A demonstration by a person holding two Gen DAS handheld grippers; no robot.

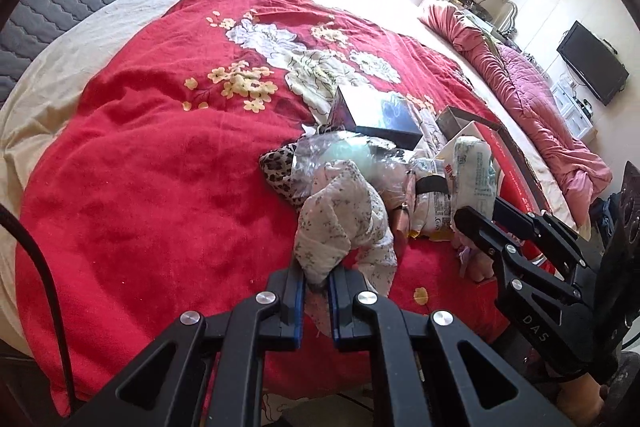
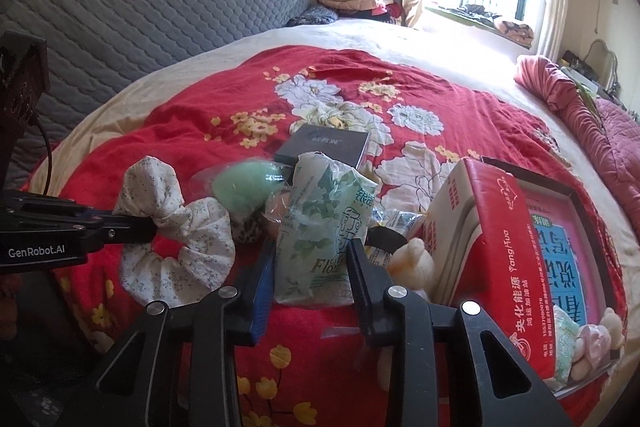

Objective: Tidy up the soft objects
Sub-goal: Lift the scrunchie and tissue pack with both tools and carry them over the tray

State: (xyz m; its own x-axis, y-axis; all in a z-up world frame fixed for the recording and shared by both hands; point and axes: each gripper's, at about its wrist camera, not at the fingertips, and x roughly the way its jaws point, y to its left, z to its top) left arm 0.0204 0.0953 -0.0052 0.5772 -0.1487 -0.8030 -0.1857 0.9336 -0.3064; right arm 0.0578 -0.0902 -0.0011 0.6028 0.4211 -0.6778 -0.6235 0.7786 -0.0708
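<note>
Left fingers (image 1: 316, 301) pinch the scrunchie (image 1: 344, 227); right fingers (image 2: 310, 267) clamp the tissue pack (image 2: 320, 227).

A bed (image 2: 460, 55) carries a red floral blanket (image 2: 208, 107); on the blanket lie a dark box (image 2: 328, 143), a red carton (image 2: 500, 239) and a pink quilt (image 1: 520, 87).

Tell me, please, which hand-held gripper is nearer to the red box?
Right. The right hand-held gripper, shut on the tissue pack, sits just beside the red box. The left hand-held gripper, shut on the scrunchie, is farther off, beyond the pack.
</note>
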